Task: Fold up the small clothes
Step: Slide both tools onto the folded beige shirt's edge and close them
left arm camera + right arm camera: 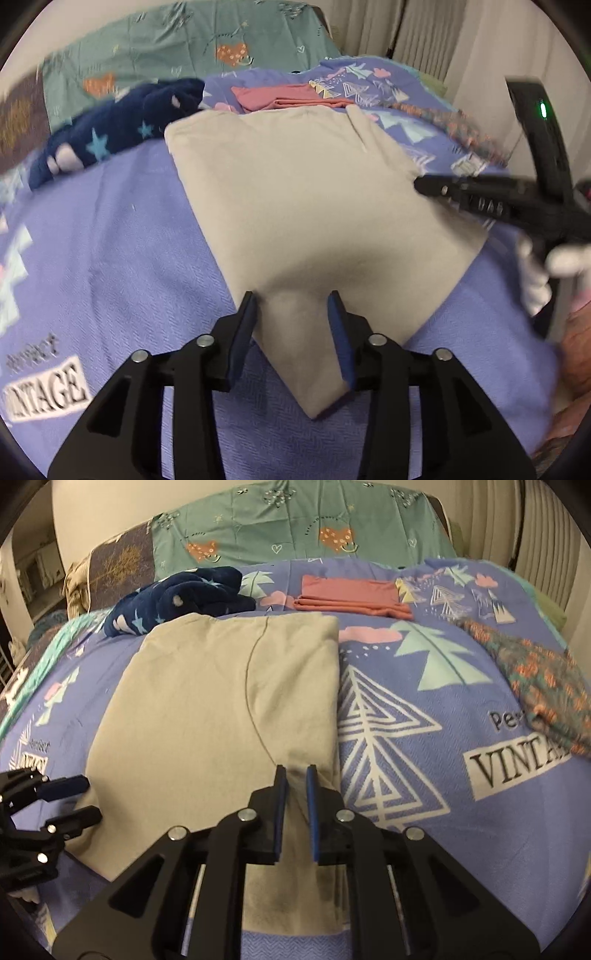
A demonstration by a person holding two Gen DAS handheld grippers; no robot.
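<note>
Two grippers sit at the near edge of the beige garment [221,709], and both stand apart with cloth between their blades, pinching nothing. We see the left gripper [293,334] spread fairly wide over the near corner of the fabric, its fingers [245,325] straddling the point of the cloth without pressing on it. The right gripper [294,812] has only a narrow gap, and the garment's right-hand edge runs up between its fingers [280,812], which do not seem to clamp it.

We judge the step to be letting go after a fold. To do it well, we should open fully before pulling away, then lift straight back and up so the blades do not drag the top layer or spoil the neat edges. A light press along the fold would help it lie flat.

From the grippers outward, the garment spreads ahead of both as a flat rectangle on the bed [406,775]. Beyond it, further ahead, lie a folded pink garment [351,590] and a navy star-print piece [177,598] to its left; a floral cloth [546,679] lies well off to the right.
</note>
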